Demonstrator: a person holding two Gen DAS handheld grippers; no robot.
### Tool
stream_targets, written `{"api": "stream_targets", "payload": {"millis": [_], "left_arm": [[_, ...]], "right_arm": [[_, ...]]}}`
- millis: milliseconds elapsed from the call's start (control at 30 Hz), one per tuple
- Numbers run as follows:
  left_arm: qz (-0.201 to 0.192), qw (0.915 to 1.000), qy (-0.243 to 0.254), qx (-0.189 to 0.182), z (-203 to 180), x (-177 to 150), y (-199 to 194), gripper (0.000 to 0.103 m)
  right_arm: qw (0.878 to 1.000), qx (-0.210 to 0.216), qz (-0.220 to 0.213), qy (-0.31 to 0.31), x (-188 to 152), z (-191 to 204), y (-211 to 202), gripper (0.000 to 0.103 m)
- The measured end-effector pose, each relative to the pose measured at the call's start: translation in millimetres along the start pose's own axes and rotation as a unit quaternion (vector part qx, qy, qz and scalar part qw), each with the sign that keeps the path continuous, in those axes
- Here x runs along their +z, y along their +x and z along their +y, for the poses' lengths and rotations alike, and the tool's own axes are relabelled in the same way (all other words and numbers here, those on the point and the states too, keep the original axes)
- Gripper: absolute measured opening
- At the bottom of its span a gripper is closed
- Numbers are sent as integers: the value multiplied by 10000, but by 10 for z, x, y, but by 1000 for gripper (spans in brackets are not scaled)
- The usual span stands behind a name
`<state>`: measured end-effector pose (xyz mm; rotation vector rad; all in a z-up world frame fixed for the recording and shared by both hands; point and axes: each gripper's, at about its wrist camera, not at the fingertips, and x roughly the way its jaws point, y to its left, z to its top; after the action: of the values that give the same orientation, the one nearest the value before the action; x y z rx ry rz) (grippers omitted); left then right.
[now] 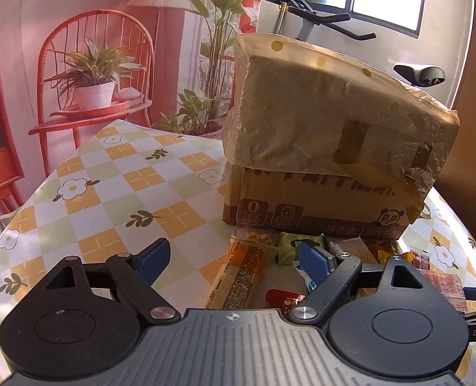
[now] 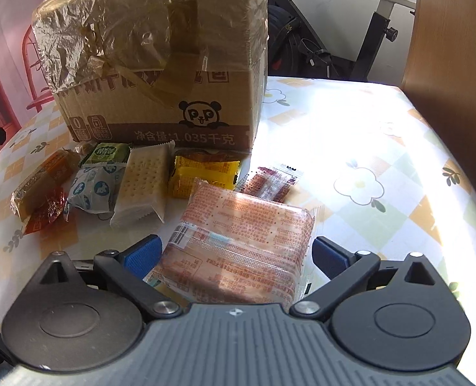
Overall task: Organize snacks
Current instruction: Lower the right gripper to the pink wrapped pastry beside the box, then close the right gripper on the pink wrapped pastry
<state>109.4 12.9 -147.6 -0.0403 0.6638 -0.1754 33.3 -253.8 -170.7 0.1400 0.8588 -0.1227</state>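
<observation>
You are holding the left gripper (image 1: 234, 257) with its jaws standing wide over the near edge of the snack pile (image 2: 135, 180), gripping nothing; an orange-wrapped bar (image 1: 238, 276) is lying low in the centre of that view. Your right gripper (image 2: 234, 255) is also keeping its jaws wide, pads clear of the large pink-printed packet (image 2: 247, 241) lying between them at the bottom centre. The cardboard box (image 2: 160, 74), wrapped in crinkled film, is filling the upper left of the right view and standing right behind the snacks on the checked desk (image 2: 366, 148), blocking the far side. An exercise bike (image 2: 334, 48) is showing at the upper right, off the desk.
</observation>
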Motion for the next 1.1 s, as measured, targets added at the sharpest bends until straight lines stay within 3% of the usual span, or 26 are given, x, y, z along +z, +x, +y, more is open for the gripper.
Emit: {"api": "stream_targets", "payload": {"millis": [233, 400, 500, 1100], "left_arm": [[66, 10000, 62, -16, -24, -28, 34, 88], [79, 10000, 56, -11, -5, -22, 35, 88], [90, 9999, 56, -13, -3, -20, 35, 88], [76, 10000, 26, -12, 2, 3, 50, 88]], "right_arm": [[9998, -131, 129, -76, -35, 80, 157, 103], [9995, -34, 1, -302, -27, 152, 154, 89], [9993, 15, -22, -374, -5, 186, 162, 86], [9981, 84, -540, -267, 232, 218, -63, 83]]}}
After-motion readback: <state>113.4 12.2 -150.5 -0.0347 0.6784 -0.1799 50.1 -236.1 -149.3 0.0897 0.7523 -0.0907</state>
